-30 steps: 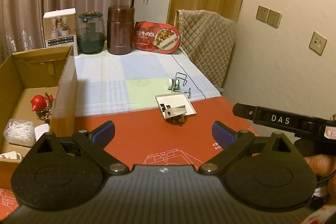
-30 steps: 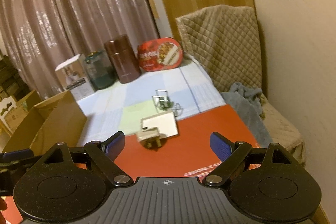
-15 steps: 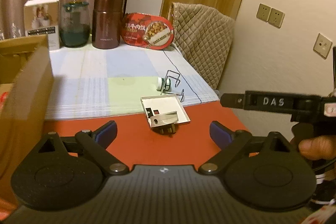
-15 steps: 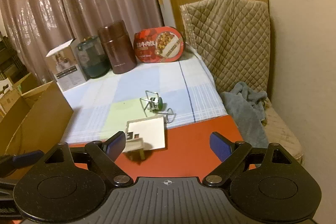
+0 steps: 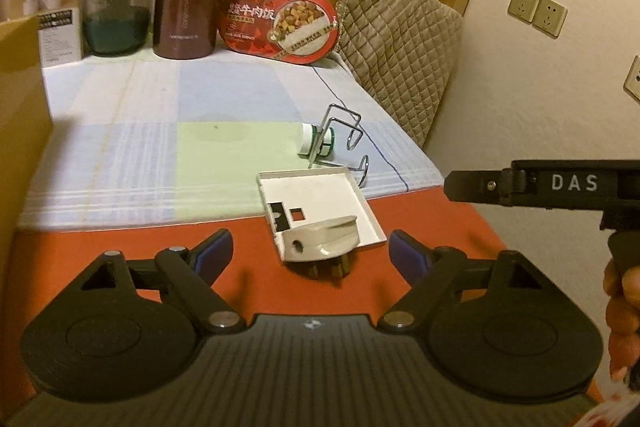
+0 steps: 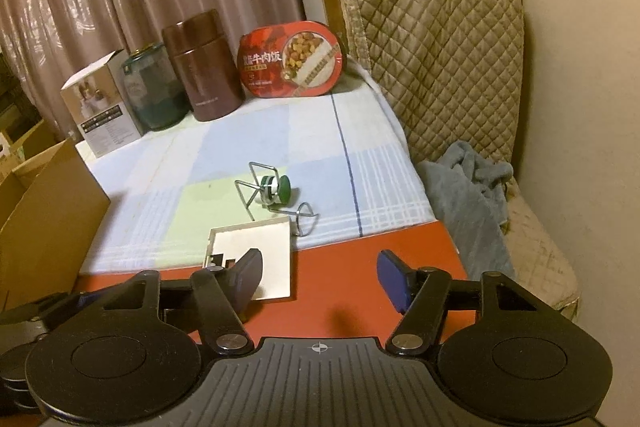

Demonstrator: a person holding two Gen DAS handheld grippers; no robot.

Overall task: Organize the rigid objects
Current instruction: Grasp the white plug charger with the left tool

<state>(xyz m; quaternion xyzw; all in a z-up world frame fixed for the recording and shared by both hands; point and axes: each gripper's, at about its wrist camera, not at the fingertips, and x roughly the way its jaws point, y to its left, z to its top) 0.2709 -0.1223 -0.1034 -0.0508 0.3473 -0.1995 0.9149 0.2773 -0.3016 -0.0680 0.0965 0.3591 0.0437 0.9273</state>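
Red mat (image 5: 224, 227) fills the lower middle of your left wrist view, w/ the white plug adapter (image 5: 320, 241) sitting on it dead centre, prongs down. Your left gripper (image 5: 310, 253) hangs low over the mat, jaws spread wide, one blue pad each side of the adapter, neither touching it. White square tray (image 5: 320, 195) lies flat just behind the adapter, touching or under it, can't tell which. Above that, mid frame, the wire rack (image 5: 340, 131) lies tipped on the checked cloth (image 5: 160, 131) w/ a small green-and-white bottle (image 5: 316, 143) caught in it.

Right edge of the same view: your right gripper's black body marked DAS pokes in, your hand (image 5: 622, 311) below it.

Over to the right wrist view: right gripper (image 6: 318, 277) also gaping, nothing between the pads. Its left pad covers the lower left corner of the tray (image 6: 260, 239), so the adapter's hidden here. Rack (image 6: 264, 187) and bottle (image 6: 276, 189) sit mid frame, just above the tray.

Upper left of that view, back of the table: white carton (image 6: 102, 109), green glass jar (image 6: 154, 93), brown canister (image 6: 202, 65), red oval food tin (image 6: 292, 63) propped upright. Cardboard box (image 6: 44, 219) at the left edge. Quilted chair (image 6: 440, 47) upper right, grey towel (image 6: 464, 191) on its seat.
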